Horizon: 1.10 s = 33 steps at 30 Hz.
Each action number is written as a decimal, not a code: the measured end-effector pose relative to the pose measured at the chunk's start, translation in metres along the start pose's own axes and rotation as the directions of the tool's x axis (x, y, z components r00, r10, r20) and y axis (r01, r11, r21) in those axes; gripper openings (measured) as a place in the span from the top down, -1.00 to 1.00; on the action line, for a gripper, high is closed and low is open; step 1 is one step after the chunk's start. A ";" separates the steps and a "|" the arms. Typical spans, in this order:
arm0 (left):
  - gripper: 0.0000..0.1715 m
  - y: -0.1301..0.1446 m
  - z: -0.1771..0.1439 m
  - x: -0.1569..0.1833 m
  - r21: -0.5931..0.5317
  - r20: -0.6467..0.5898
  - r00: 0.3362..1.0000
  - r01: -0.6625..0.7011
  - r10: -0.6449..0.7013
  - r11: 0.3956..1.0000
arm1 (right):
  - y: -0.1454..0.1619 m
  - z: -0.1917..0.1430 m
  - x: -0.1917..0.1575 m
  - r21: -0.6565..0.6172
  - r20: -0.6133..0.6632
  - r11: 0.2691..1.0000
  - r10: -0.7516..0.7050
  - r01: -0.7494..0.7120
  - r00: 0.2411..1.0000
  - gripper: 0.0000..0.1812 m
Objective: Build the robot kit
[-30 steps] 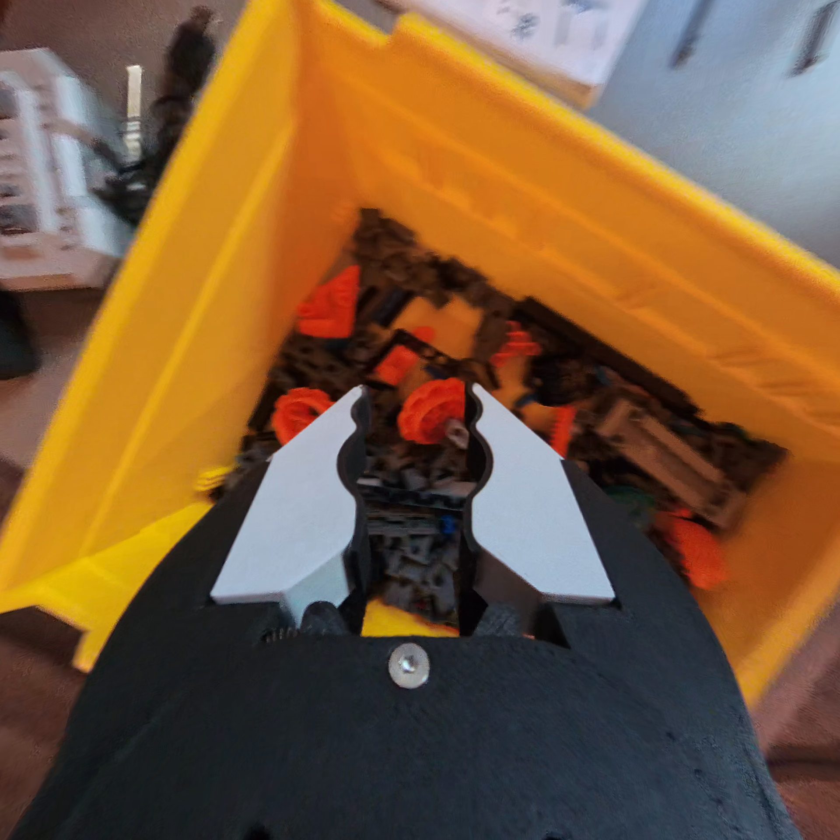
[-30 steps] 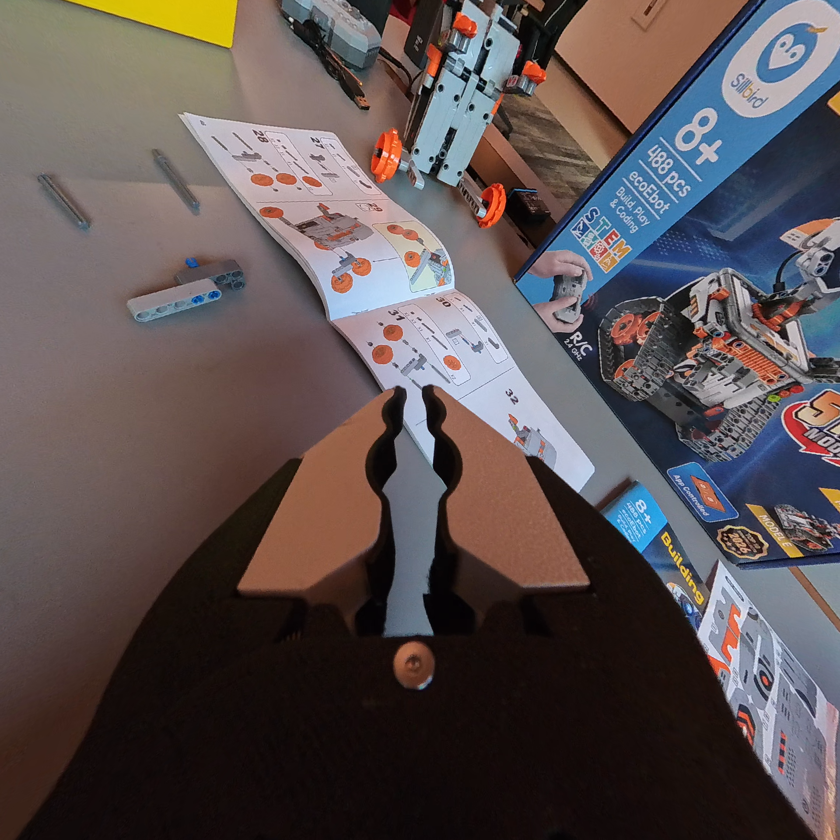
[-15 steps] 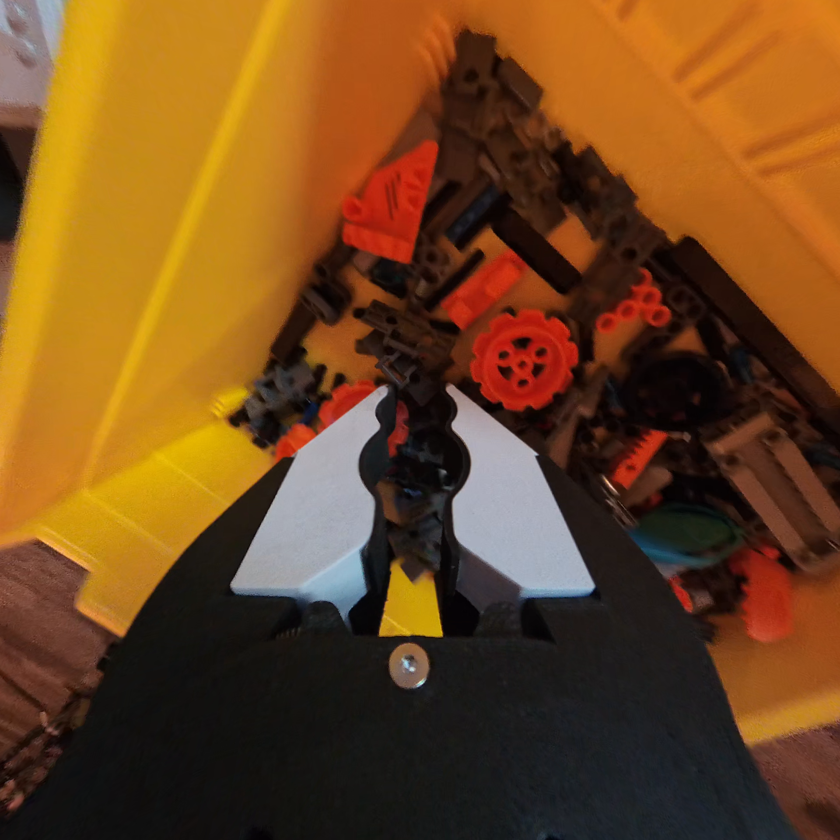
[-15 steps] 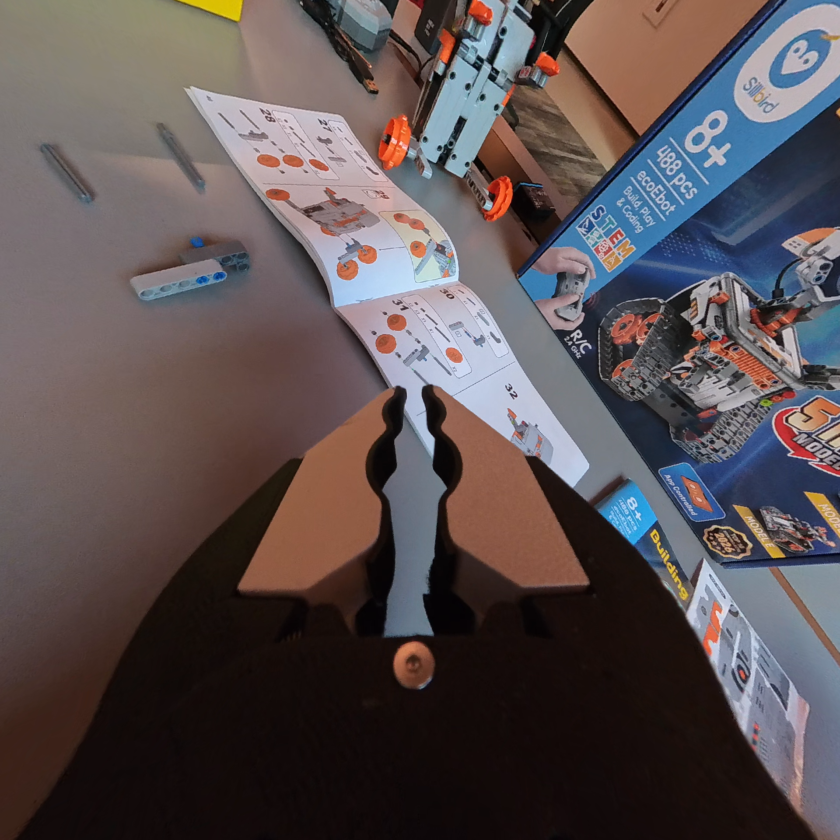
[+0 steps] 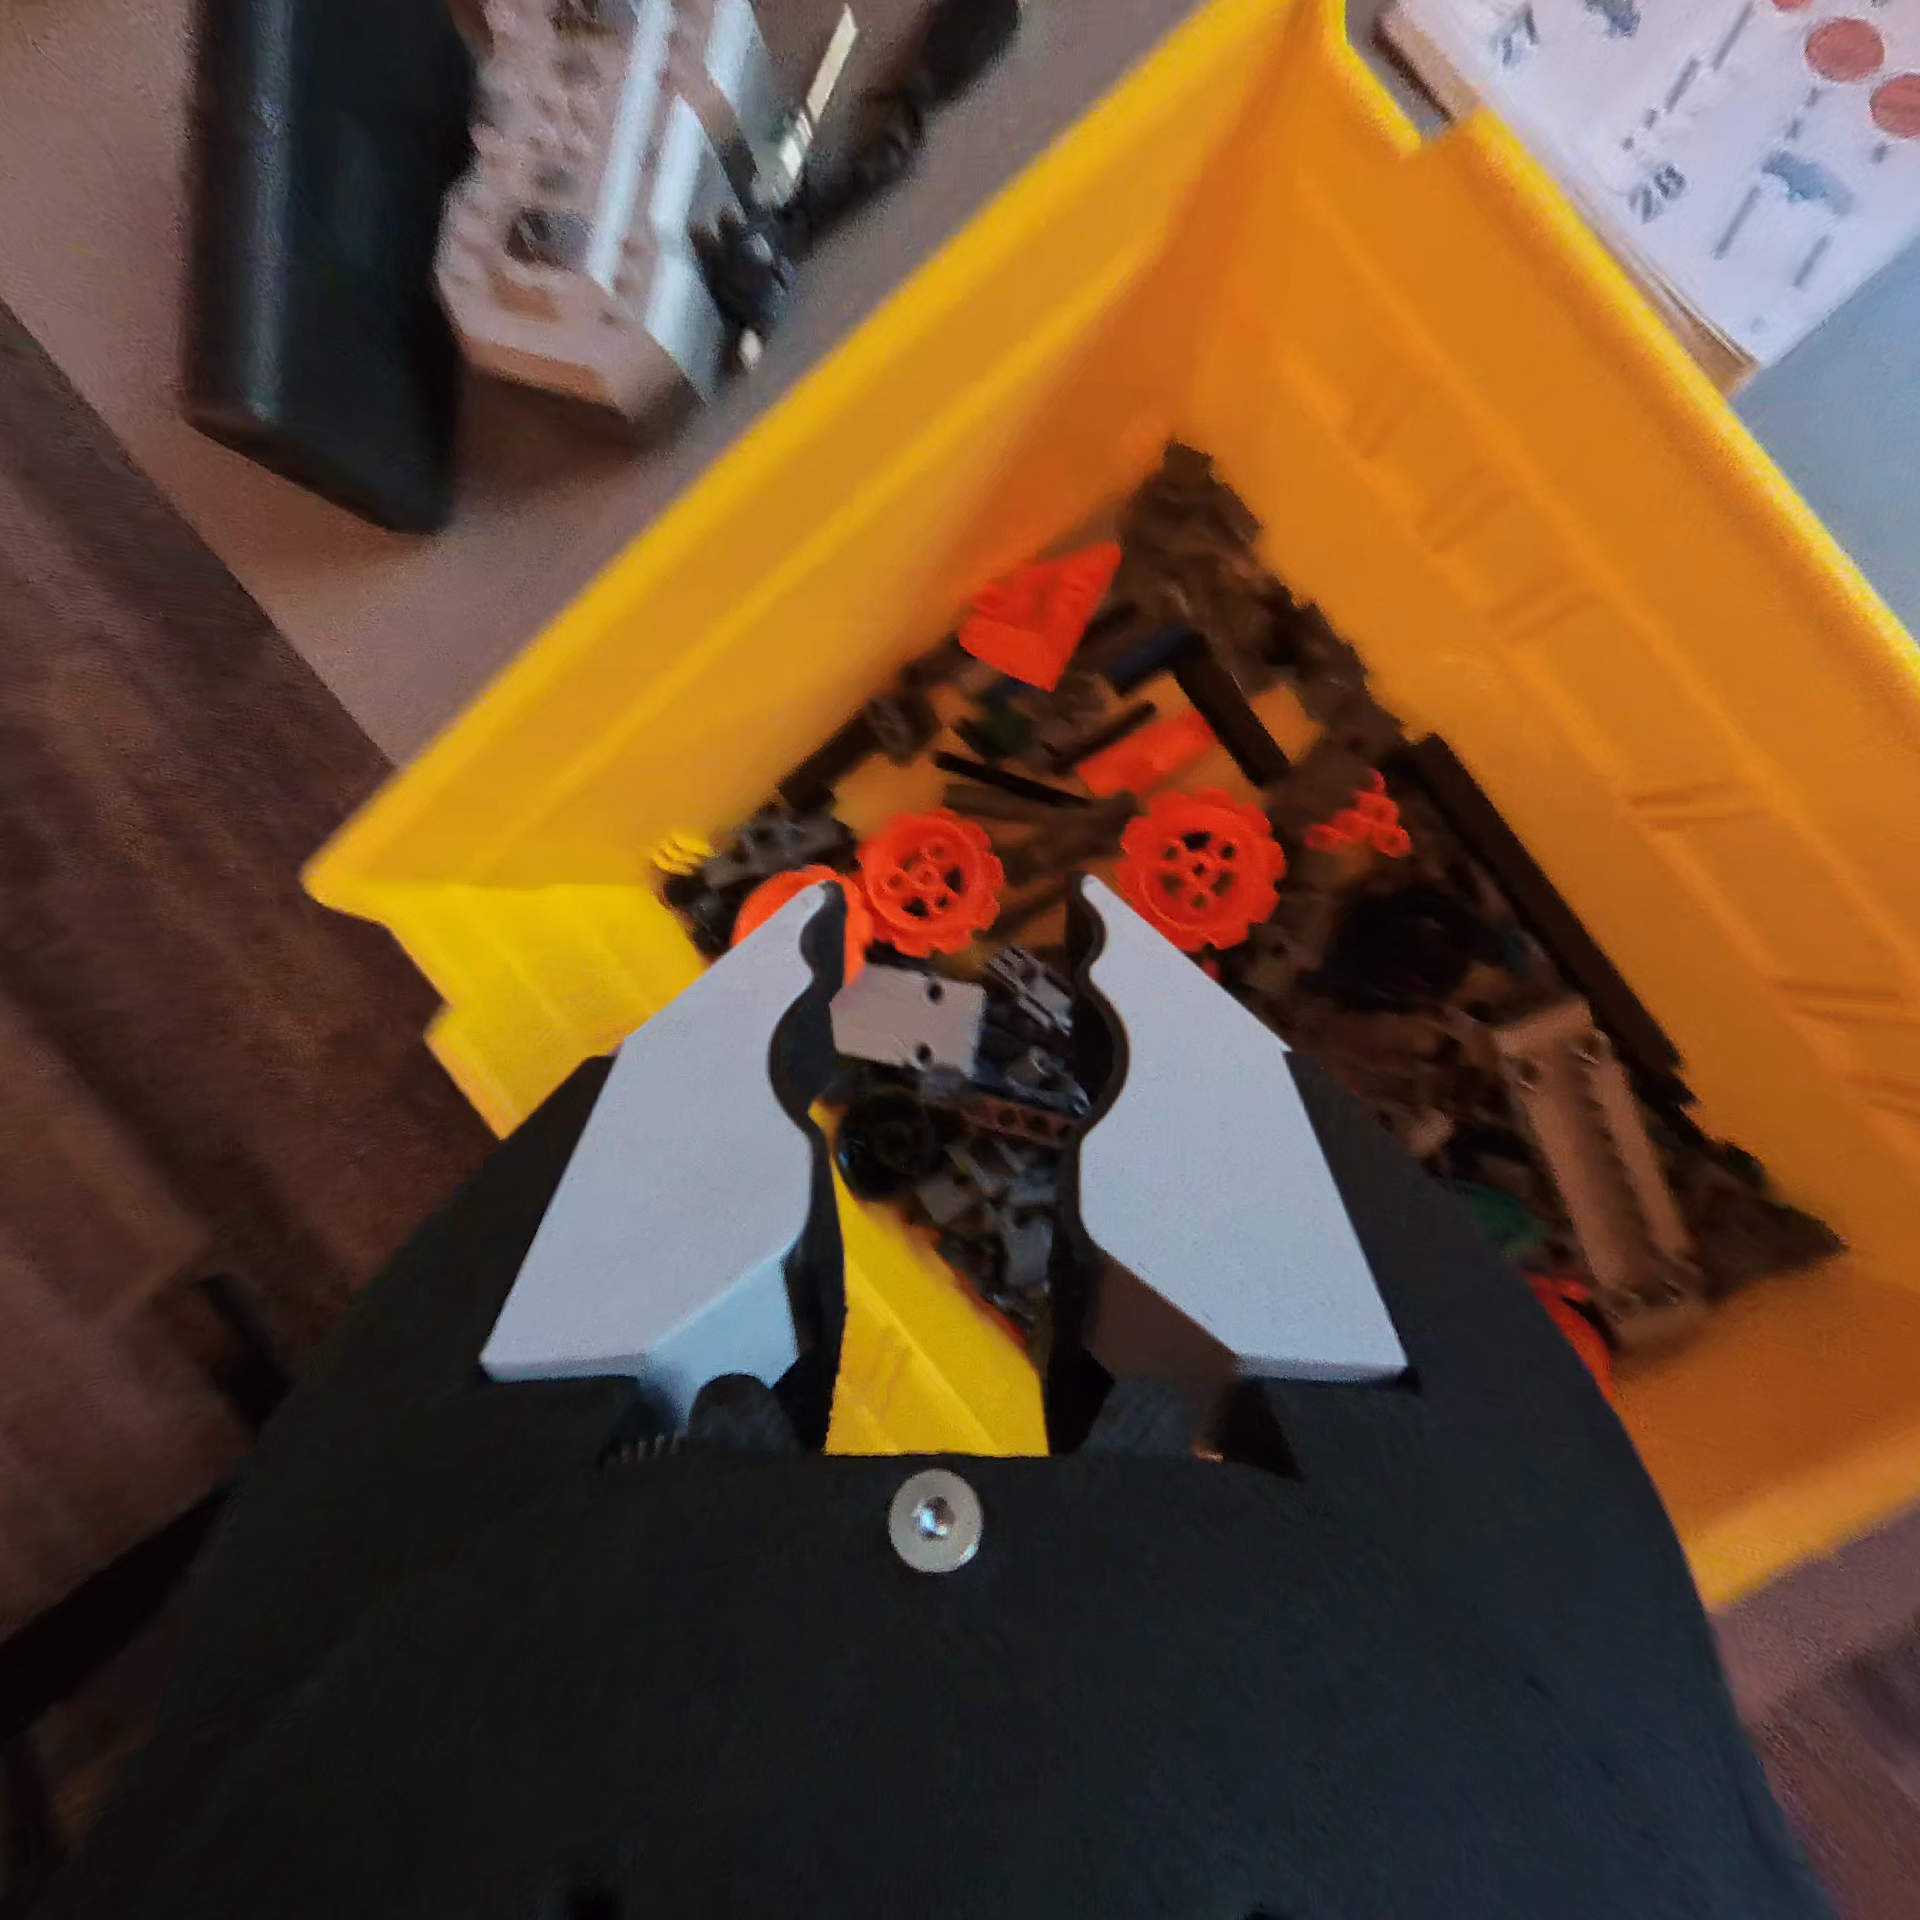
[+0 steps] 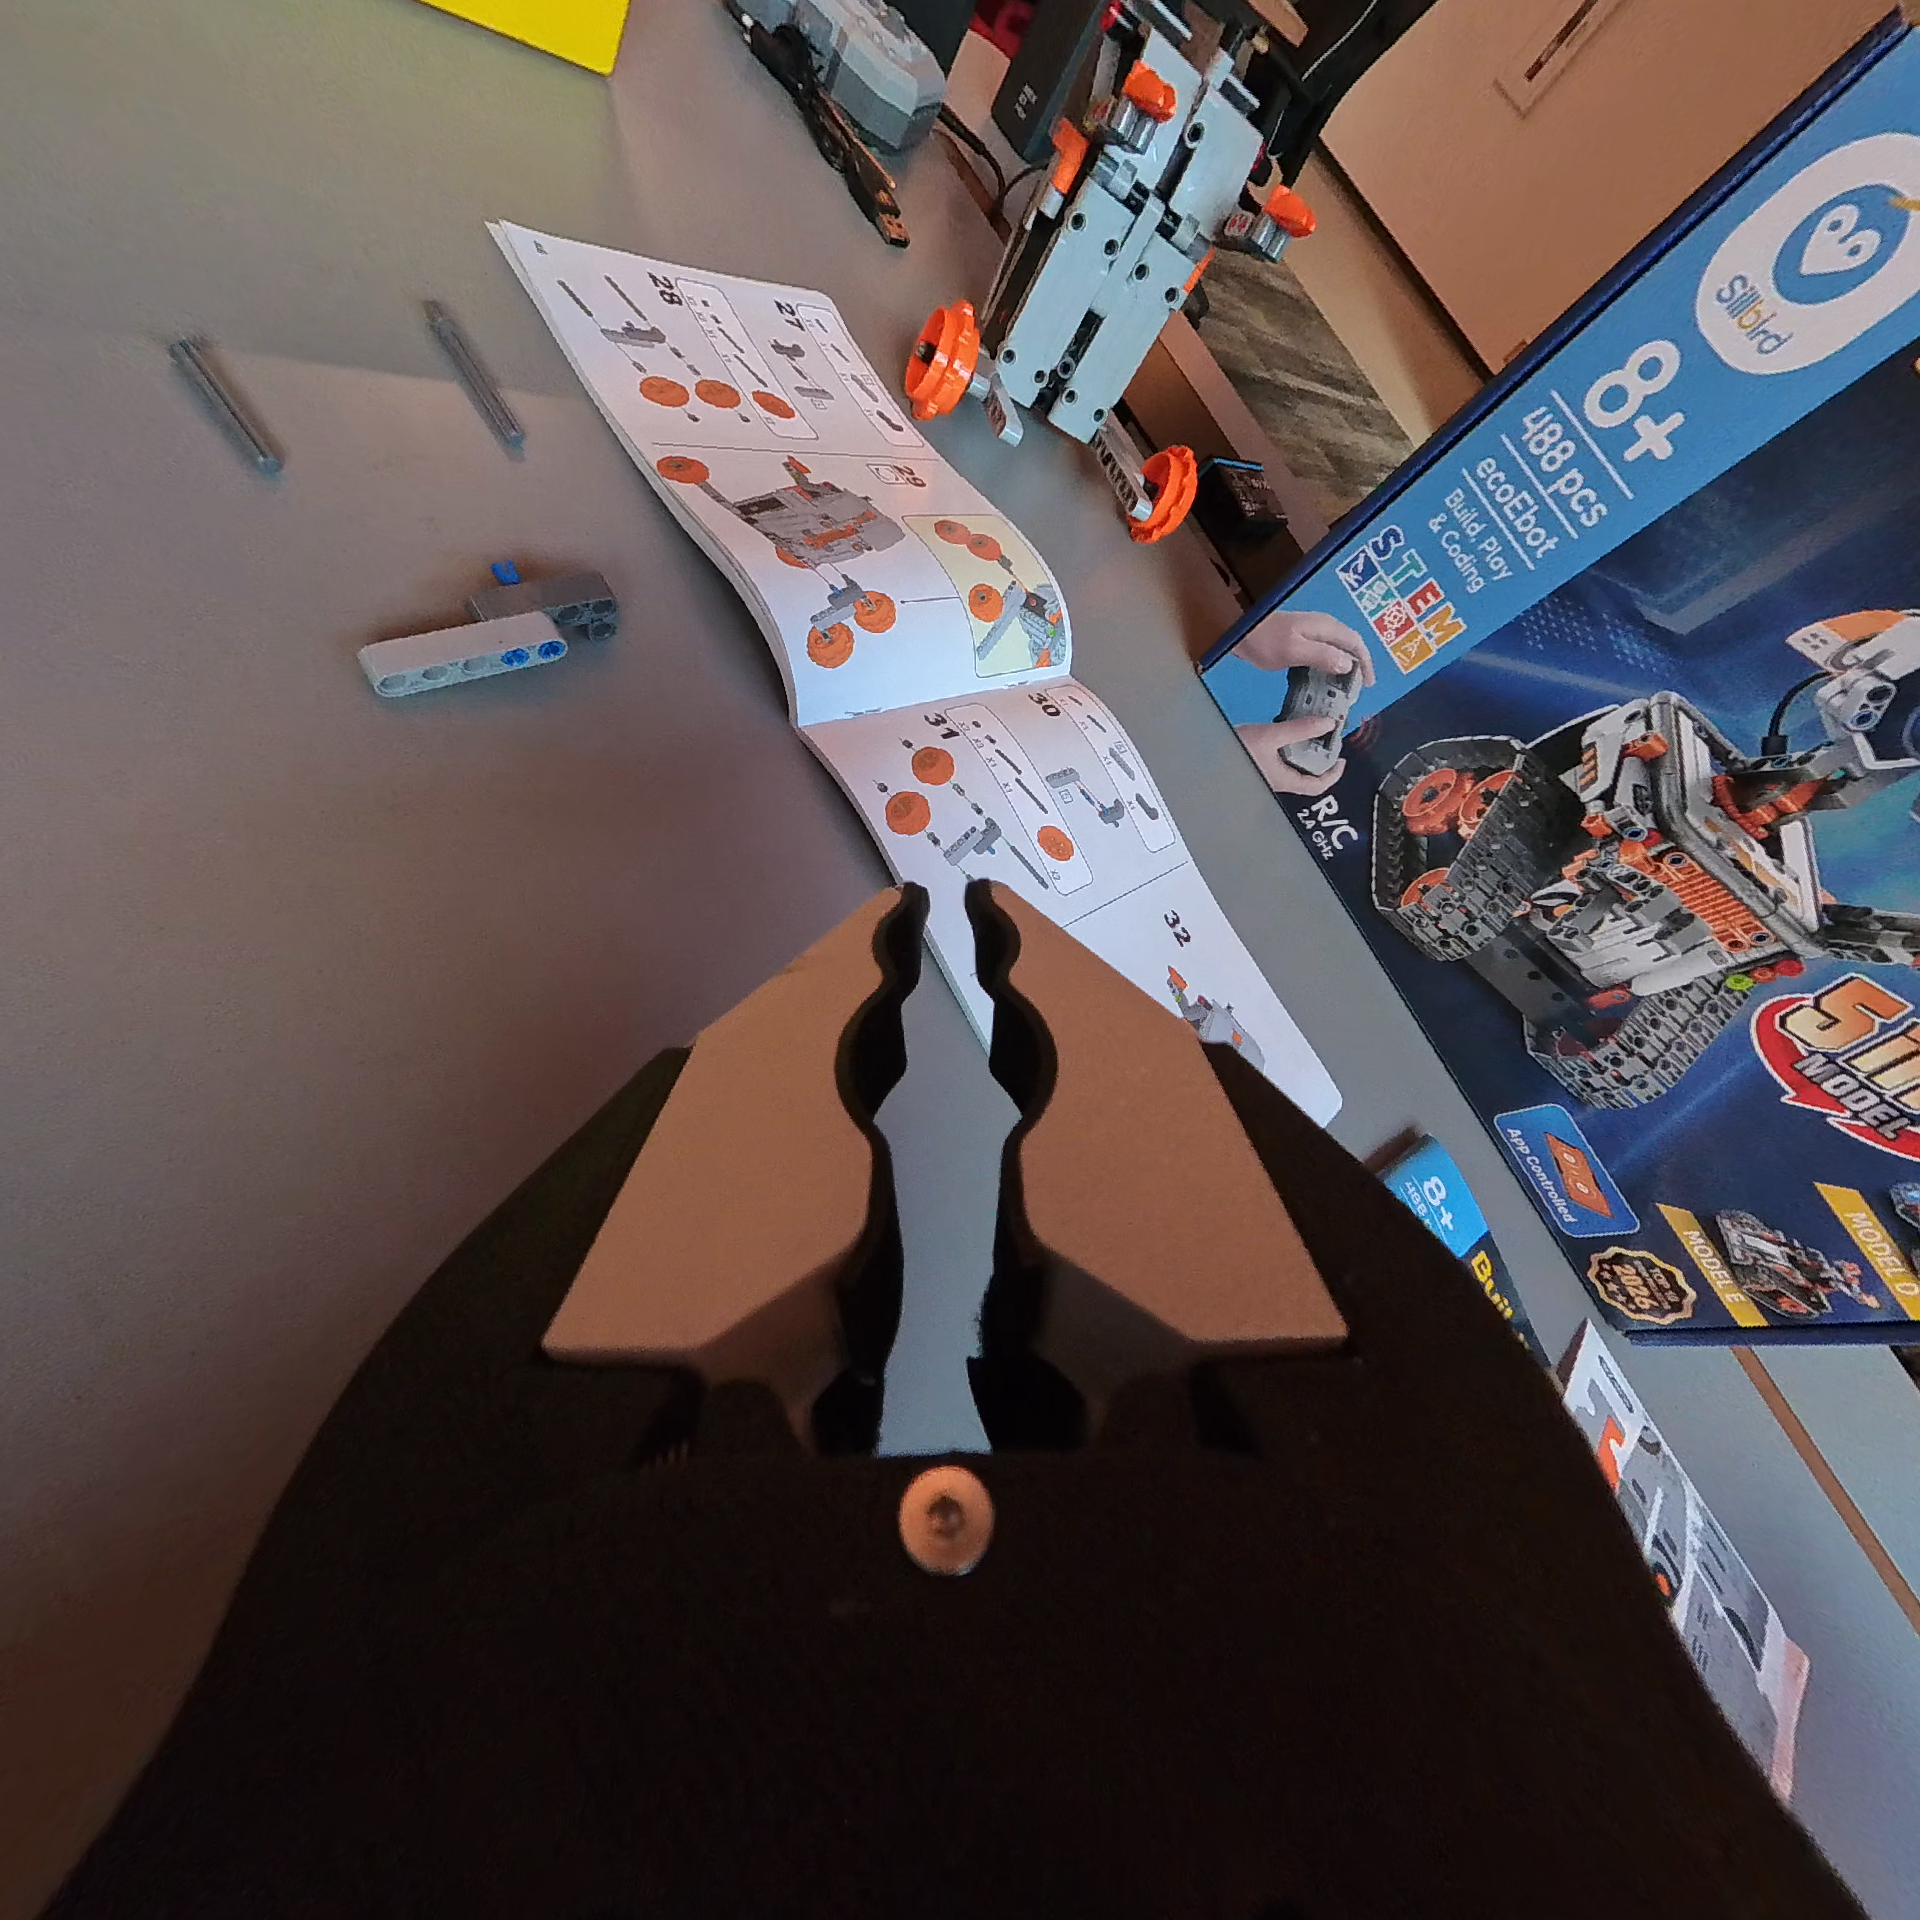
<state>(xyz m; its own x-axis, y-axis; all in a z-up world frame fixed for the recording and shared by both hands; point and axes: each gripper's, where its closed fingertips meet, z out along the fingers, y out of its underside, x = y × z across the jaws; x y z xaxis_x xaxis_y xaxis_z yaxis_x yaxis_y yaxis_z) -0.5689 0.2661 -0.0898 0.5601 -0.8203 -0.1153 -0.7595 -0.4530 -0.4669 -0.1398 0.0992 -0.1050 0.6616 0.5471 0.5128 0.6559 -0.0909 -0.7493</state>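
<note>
The left hand-held gripper (image 5: 951, 914) hangs over a yellow plastic bin (image 5: 1039, 416) with its jaws spread wide and nothing between them. The picture is blurred by motion. Under the fingertips lies a heap of building-set parts, mostly dark grey and black, with two orange toothed wheels (image 5: 930, 883) just beyond the tips and an orange triangular panel (image 5: 1039, 613) farther back. A light grey block (image 5: 909, 1023) shows in the gap between the fingers, down in the heap. Whether the tips touch any part cannot be told. Beyond the bin's far corner a printed page (image 5: 1704, 135) lies on the tabletop (image 5: 1839, 416).

The right hand-held gripper (image 6: 943, 891) is held above the grey tabletop (image 6: 312, 935) with its jaws nearly closed, only a thin slit between them, and empty. Its tips point at the near page of an open instruction booklet (image 6: 883, 582). Left of the booklet lie a light grey beam with blue pins (image 6: 468, 655) and two thin grey axles (image 6: 223, 405), well apart from the gripper. Behind the booklet stands a partly built grey model with orange wheels (image 6: 1101, 270). To the right a large blue kit box (image 6: 1662, 727) lies beside the booklet, with smaller leaflets (image 6: 1683, 1558) near its lower edge.
</note>
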 end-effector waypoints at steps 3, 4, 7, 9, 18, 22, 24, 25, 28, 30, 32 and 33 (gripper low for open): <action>0.65 -0.008 0.011 -0.005 0.000 0.008 1.000 -0.021 0.021 1.000 | 0.000 -0.002 0.001 0.004 -0.005 1.000 0.008 -0.008 1.000 0.92; 0.65 -0.009 0.017 -0.003 -0.016 -0.005 1.000 -0.017 0.017 1.000 | 0.000 -0.002 0.002 0.008 -0.006 1.000 0.009 -0.009 1.000 0.92; 0.69 -0.012 0.036 -0.012 -0.040 0.045 0.999 0.018 -0.016 0.999 | -0.003 -0.004 0.003 0.016 -0.012 1.000 0.001 -0.001 1.000 0.92; 0.70 -0.014 0.044 -0.015 -0.046 0.057 0.998 0.028 -0.025 0.999 | -0.004 -0.005 0.003 0.016 -0.017 1.000 -0.007 0.007 1.000 0.92; 1.00 -0.016 0.068 -0.010 -0.117 0.066 0.997 0.047 -0.039 0.992 | -0.005 -0.008 0.001 0.017 -0.018 1.000 -0.021 0.021 1.000 0.92; 0.96 -0.013 0.071 -0.023 -0.144 0.125 0.991 0.064 -0.046 0.988 | -0.005 -0.009 0.000 0.016 -0.017 0.999 -0.032 0.032 0.999 0.92; 0.93 -0.012 0.069 -0.028 -0.130 0.139 0.988 0.082 -0.064 0.988 | -0.005 -0.010 0.000 0.016 -0.018 0.999 -0.032 0.032 0.999 0.92; 0.88 -0.012 0.069 -0.026 -0.124 0.117 0.989 0.105 -0.091 0.987 | -0.005 -0.010 0.000 0.016 -0.018 0.999 -0.031 0.031 0.999 0.92; 0.70 -0.010 0.073 -0.020 -0.138 0.038 0.982 0.187 -0.183 0.973 | -0.006 -0.010 0.000 0.019 -0.018 0.999 -0.032 0.033 0.999 0.92; 0.82 -0.007 0.077 -0.022 -0.147 0.049 0.981 0.195 -0.190 0.970 | -0.007 -0.010 0.000 0.020 -0.019 0.999 -0.040 0.040 0.999 0.92; 1.00 -0.001 0.074 -0.030 -0.175 0.118 0.986 0.140 -0.121 0.975 | -0.007 -0.010 -0.001 0.017 -0.019 0.999 -0.046 0.046 0.999 0.92; 1.00 0.001 0.070 -0.032 -0.190 0.138 0.986 0.116 -0.091 0.975 | -0.006 -0.011 -0.001 0.014 -0.019 0.999 -0.047 0.047 0.999 0.92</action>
<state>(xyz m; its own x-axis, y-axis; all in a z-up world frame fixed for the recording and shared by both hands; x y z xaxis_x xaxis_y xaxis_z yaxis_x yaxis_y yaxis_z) -0.5645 0.3158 -0.1479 0.6671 -0.7198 -0.1919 -0.7380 -0.6034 -0.3021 -0.1406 0.0903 -0.0966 0.6371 0.5344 0.5554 0.6813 -0.0535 -0.7300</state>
